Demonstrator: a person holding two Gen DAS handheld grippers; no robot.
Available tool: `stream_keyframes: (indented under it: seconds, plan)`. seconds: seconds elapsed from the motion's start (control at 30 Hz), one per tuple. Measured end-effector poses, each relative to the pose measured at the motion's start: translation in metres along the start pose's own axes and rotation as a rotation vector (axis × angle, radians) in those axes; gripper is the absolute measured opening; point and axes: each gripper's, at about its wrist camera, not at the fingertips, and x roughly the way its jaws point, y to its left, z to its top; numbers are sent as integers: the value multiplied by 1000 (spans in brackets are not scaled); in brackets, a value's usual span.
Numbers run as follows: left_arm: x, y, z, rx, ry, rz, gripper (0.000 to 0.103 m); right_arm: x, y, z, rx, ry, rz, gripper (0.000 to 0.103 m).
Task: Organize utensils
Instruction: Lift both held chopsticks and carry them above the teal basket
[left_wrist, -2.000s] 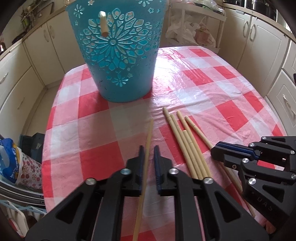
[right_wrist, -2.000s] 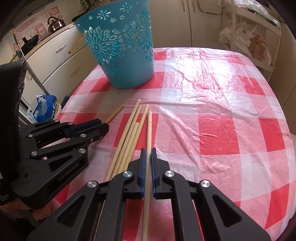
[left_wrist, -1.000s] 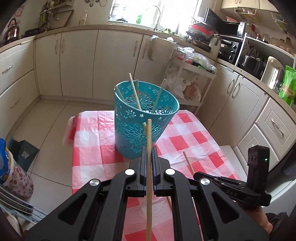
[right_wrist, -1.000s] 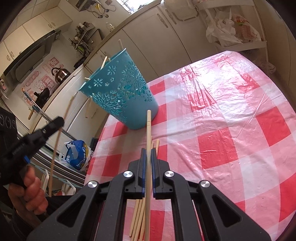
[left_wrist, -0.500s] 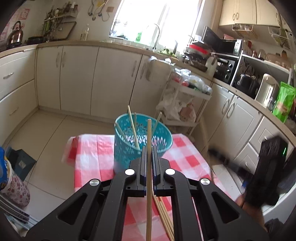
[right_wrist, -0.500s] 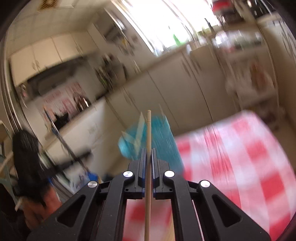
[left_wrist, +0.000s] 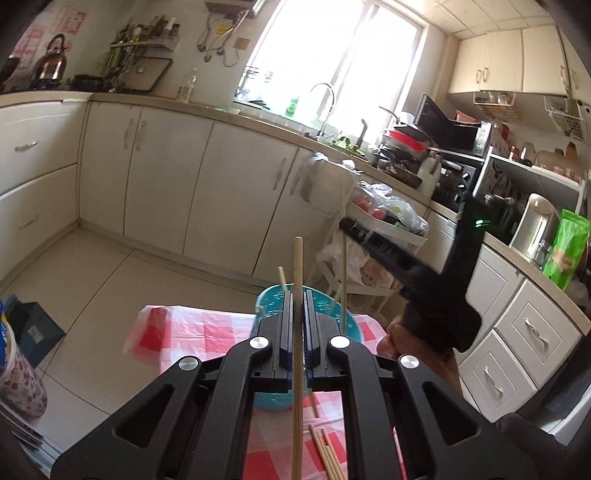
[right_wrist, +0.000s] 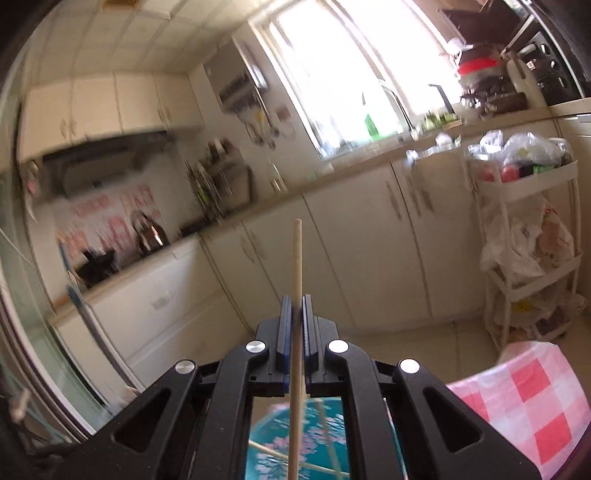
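My left gripper (left_wrist: 297, 295) is shut on a wooden chopstick (left_wrist: 297, 266) that runs upright between its pads. Behind the fingers stands the teal cut-out basket (left_wrist: 267, 301) with several chopsticks (left_wrist: 281, 277) leaning in it. Over the basket's right side my right gripper (left_wrist: 345, 224) holds a second chopstick (left_wrist: 343, 273), hanging point-down toward the rim. In the right wrist view that gripper (right_wrist: 295, 301) is shut on its chopstick (right_wrist: 297, 254), with the basket (right_wrist: 273, 446) directly beneath. A few loose chopsticks (left_wrist: 327, 452) lie on the red-checked tablecloth (left_wrist: 184, 332).
The table's far edge drops to a tiled floor (left_wrist: 110, 280). A white trolley rack (right_wrist: 524, 184) stands past the table on the right. Kitchen cabinets (left_wrist: 236, 192) run along the back wall. A dark box (left_wrist: 37, 326) and a patterned bag (left_wrist: 20, 380) sit on the floor at left.
Both grippers have risen with their chopsticks. The right one has swung up and over the basket, which has dropped low in both views.
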Motion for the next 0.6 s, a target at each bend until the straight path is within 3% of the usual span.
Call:
stream_keyframes:
  seconds: [0.27,0.37,0.5,0.6]
  plan:
    - [18,16,-8,-23,28,2,4,15,-2,-39,-117,142,-41,8]
    - [19,19,-10,-26,31,7,4,6,0,-47,-124,169,-21,22]
    - [19,20,-12,-34,29,11,4,-6,1,-47,-113,212,30,23]
    - [18,19,-13,-37,29,8,5,1,8,-46,-114,297,89,23]
